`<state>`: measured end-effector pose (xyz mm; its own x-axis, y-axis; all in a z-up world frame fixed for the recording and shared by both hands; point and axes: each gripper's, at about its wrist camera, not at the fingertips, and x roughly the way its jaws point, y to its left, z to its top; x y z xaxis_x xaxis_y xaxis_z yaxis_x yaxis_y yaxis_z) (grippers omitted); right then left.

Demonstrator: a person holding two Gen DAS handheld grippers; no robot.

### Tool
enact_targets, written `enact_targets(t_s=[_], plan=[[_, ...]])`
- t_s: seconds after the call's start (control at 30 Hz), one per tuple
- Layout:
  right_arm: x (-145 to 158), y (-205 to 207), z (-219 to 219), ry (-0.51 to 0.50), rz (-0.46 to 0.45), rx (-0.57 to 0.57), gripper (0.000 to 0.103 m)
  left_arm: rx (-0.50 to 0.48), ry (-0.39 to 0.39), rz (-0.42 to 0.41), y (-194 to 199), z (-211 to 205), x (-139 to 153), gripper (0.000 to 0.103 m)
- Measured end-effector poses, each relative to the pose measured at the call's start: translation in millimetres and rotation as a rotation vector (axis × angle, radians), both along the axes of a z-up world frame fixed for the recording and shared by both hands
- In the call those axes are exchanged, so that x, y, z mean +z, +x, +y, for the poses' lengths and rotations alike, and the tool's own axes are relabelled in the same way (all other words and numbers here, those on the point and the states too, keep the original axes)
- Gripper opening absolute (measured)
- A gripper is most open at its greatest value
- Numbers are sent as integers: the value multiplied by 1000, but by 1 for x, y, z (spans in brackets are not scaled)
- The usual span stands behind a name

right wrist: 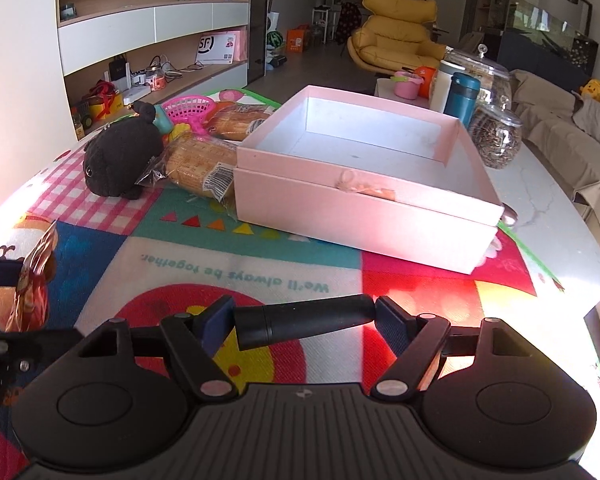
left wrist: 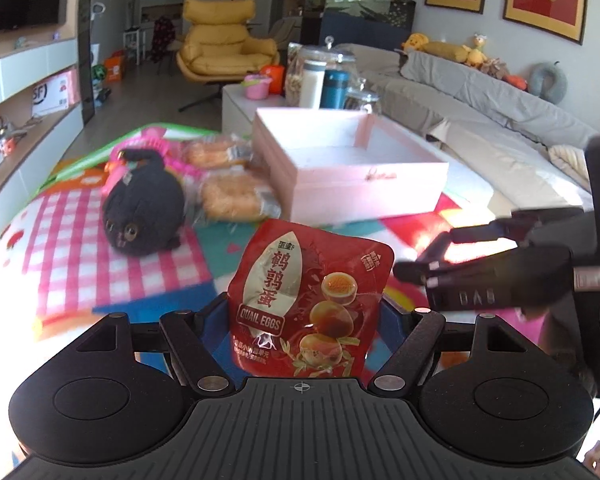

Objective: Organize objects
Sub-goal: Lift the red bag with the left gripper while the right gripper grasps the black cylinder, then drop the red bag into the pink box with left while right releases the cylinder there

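Between the blue pads of the left tongs [left wrist: 306,312] stands a red quail-egg packet [left wrist: 310,300], upright with its printed face to the camera, clamped at its two side edges and lifted clear of the colourful play mat [right wrist: 220,252] that covers the desk [right wrist: 560,216]. The right tongs [right wrist: 300,322] are clenched on a black, tapered cylinder [right wrist: 304,322], which lies crosswise between the pads, its ends against them, above the mat's red circle. Beyond both pairs of tongs, an open pink box [right wrist: 364,200] sits on the mat with nothing visible inside. To its left lie a black plush toy [right wrist: 120,158] and wrapped bread packs [right wrist: 198,162], one pack touching the box's near corner, with a pink plastic basket [right wrist: 190,108] behind them. Glass jars [right wrist: 496,136] and a teal flask [right wrist: 462,96] stand behind the box.
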<state>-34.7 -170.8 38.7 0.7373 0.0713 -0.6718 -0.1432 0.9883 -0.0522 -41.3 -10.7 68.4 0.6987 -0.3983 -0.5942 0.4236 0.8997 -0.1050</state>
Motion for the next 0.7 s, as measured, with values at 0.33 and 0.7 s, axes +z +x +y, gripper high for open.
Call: enact_targets(t_s=[0.33, 0.7], plan=[[21, -34, -30, 42, -143, -18, 76, 69, -225, -16, 140, -73, 71, 83], [20, -25, -48, 79, -147, -39, 76, 115, -213, -44, 153, -78, 37, 75]])
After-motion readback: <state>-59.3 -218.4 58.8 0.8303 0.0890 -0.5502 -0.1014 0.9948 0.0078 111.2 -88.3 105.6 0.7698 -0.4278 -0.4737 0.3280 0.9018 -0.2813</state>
